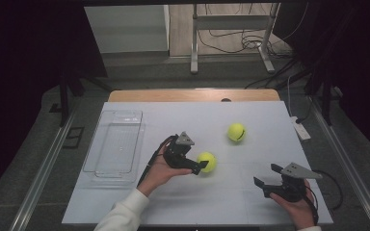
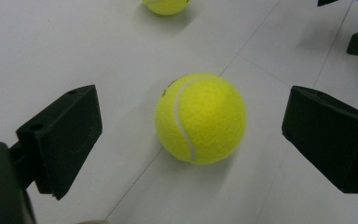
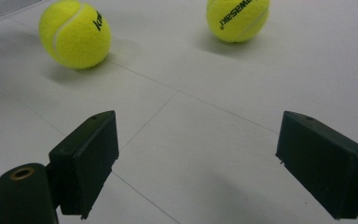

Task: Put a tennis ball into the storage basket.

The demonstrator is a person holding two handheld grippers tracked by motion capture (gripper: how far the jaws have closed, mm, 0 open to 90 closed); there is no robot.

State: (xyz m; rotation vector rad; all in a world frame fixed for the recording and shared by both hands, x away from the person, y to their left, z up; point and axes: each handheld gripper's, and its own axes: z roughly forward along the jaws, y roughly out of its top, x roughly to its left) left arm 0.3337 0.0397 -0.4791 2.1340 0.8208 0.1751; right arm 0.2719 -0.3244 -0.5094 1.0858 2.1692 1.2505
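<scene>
Tennis ball [image 2: 200, 117] btwn wide-open jaws of left gripper [image 2: 191, 135], apparently untouched

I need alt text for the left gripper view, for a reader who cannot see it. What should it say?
A yellow tennis ball lies on a white table between the two wide-open black jaws of the left tongs, touching neither. A second tennis ball lies farther off at the top edge.

We see our left gripper [image 2: 191, 140] with its two black jaws spread wide, a fuzzy yellow tennis ball [image 2: 200, 117] resting on the white table [image 2: 74, 42] between them, touching neither. A second yellow tennis ball [image 2: 166, 5] lies farther off.
</scene>
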